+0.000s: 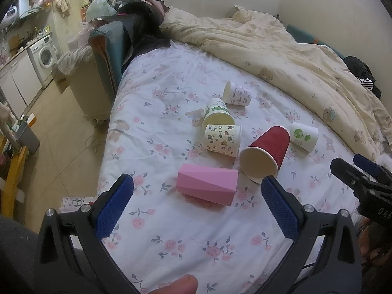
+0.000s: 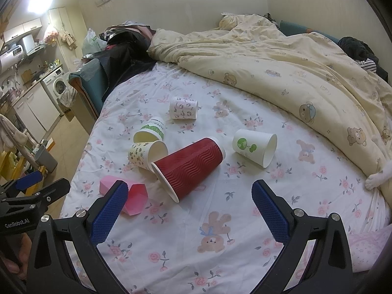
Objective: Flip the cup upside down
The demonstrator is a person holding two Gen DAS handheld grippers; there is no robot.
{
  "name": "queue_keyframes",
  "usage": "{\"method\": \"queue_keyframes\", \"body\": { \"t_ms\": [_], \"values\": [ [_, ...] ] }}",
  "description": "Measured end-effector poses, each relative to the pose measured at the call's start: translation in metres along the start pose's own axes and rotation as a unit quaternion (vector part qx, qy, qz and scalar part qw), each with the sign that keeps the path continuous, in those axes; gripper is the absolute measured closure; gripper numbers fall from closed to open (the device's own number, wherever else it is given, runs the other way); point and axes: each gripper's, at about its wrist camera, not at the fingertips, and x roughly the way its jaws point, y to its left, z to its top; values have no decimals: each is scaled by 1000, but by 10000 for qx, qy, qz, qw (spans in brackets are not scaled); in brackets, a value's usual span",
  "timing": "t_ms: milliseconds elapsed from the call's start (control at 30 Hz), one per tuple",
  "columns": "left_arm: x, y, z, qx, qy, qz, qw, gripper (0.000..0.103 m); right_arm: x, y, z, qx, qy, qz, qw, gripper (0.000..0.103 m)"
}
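Both tools, left tool [image 1: 197,191] and right tool [image 2: 189,196], gape wide and hold nothing above the bed [image 1: 156,132], where six empty cups lie toppled, the red cup [image 2: 188,164] centremost beside the pink cup [image 1: 207,185], a thumb [image 1: 175,285] visible only leftward.

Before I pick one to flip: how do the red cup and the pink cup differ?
The red cup is round with a wavy ribbed wall; the pink cup is faceted and angular. The red cup looks longer. Its inside is cream; the pink cup's is pink. Both lie on their sides on the bed.
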Motion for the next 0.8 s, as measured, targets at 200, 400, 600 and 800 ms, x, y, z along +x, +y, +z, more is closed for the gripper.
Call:
{"method": "queue_keyframes", "body": {
  "t_ms": [200, 400, 600, 800],
  "values": [
    [3, -5, 6, 60, 122, 29, 9999, 0, -3, -3, 1, 99, -17, -9, 9999, 0],
    [10, -14, 28, 160, 224, -7, 9996, 0, -4, -21, 19, 278, 87, 17, 9996, 0],
    [27, -33, 52, 269, 293, -79, 9992, 0, 14, -37, 43, 289, 532, 351, 9975, 0],
    [51, -50, 73, 372, 368, -49, 9986, 0, 40, -54, 61, 8, 864, 228, 9960, 0]
  ]
}}
